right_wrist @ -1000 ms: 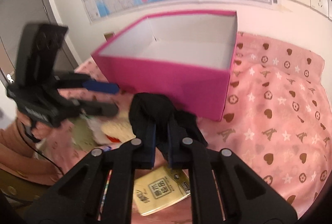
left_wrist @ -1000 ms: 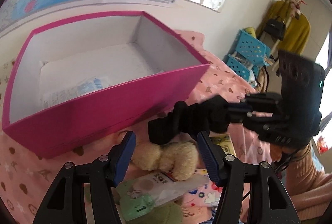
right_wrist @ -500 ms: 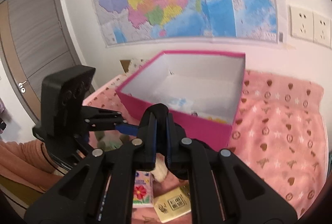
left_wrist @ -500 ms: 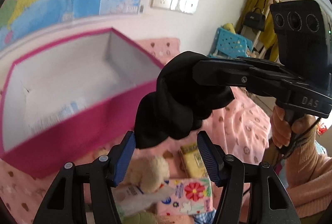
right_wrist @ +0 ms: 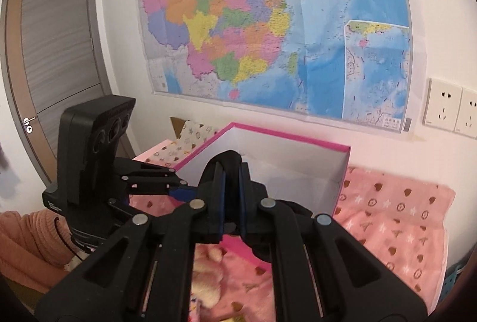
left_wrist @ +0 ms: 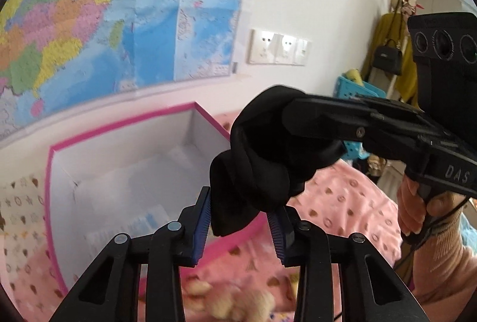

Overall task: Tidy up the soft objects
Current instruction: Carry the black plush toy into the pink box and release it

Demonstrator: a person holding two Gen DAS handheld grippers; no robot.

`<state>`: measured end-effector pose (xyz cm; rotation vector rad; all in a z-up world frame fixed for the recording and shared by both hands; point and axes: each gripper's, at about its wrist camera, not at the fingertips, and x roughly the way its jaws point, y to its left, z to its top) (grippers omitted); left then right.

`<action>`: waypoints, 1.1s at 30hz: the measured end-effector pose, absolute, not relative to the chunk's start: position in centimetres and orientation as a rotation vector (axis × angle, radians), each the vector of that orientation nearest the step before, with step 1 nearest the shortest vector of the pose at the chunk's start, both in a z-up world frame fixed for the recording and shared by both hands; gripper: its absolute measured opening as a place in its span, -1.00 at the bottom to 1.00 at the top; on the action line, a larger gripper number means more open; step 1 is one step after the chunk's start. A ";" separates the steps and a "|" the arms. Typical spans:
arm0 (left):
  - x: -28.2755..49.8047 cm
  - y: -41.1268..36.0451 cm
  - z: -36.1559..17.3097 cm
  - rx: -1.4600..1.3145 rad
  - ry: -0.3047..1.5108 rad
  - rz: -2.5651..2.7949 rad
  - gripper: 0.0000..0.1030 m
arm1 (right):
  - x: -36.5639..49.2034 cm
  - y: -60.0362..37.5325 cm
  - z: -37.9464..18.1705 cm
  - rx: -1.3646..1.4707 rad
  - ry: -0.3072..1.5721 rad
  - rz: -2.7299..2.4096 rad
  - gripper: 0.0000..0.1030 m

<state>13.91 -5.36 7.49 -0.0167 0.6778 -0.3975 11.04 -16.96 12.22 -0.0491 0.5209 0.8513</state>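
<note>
A twisted black cloth (left_wrist: 262,161) hangs in the air in front of the open pink box (left_wrist: 119,125). My right gripper (left_wrist: 298,119) comes in from the right, shut on the cloth's upper end. My left gripper (left_wrist: 241,203) is closing from below, and its blue pads press the cloth's lower end. In the right wrist view, the cloth (right_wrist: 226,159) wraps the shut right gripper (right_wrist: 231,182). The left gripper (right_wrist: 179,188) reaches in from the left. The pink box (right_wrist: 298,138) stands just behind. A cream plush toy (left_wrist: 226,304) lies blurred on the bed below.
A pink patterned blanket (left_wrist: 342,203) covers the bed. A pale packet (left_wrist: 143,220) lies inside the box. A map and wall sockets (left_wrist: 280,51) are on the wall behind. A blue basket (left_wrist: 354,86) and hung clothes stand at the right, a door (right_wrist: 56,54) at the left.
Both grippers rose from the bed with the black cloth. The left jaws, open around the plush toy earlier, have closed on the cloth's lower end. The bed items dropped low in view.
</note>
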 end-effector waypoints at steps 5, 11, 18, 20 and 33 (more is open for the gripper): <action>17.3 -5.1 7.1 -0.016 0.711 -0.344 -0.30 | 14.3 -15.9 10.9 -0.092 0.560 0.825 -0.83; 21.8 -4.9 5.5 -0.043 0.767 -0.276 -0.32 | 17.5 -15.2 9.1 -0.149 0.566 0.743 -0.83; 23.2 -4.3 1.3 -0.046 0.912 -0.224 -0.03 | 17.0 -13.4 4.1 -0.333 0.660 0.717 -0.77; 22.3 -3.5 0.5 -0.056 0.924 -0.230 -0.01 | 16.7 -13.8 3.2 -0.309 0.722 0.762 -0.68; 17.0 -0.9 2.5 -0.139 0.842 -0.271 0.11 | 14.2 -18.7 4.6 -0.062 0.737 0.807 -0.28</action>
